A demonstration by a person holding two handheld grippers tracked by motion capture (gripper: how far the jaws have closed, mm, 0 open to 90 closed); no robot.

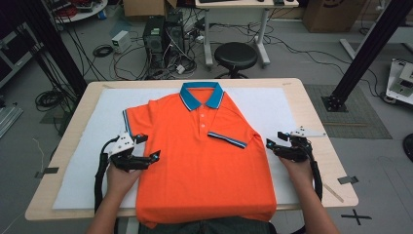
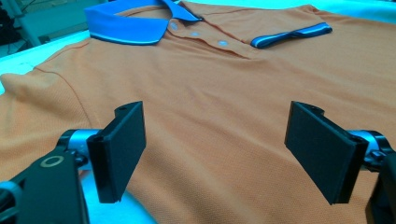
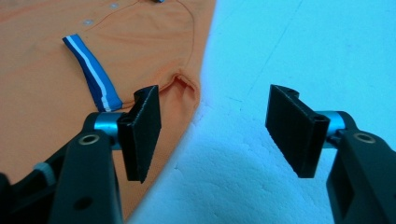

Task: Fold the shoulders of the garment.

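On white mat (image 1: 272,105), unbranded orange polo shirt (image 1: 204,161)

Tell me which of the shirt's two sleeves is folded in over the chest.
The sleeve on the right gripper side: its blue-and-white striped cuff lies on the orange polo shirt front, below the buttons. The other sleeve still lies spread out flat by the left gripper.

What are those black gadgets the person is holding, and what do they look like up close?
Each hand holds a black gripper: the left gripper and the right gripper. Both end in two flat, rectangular black jaws on silvery pins, carry a pale grey three-cornered plate on top, and trail a thick black cable back along the forearm. The forearms are bare.
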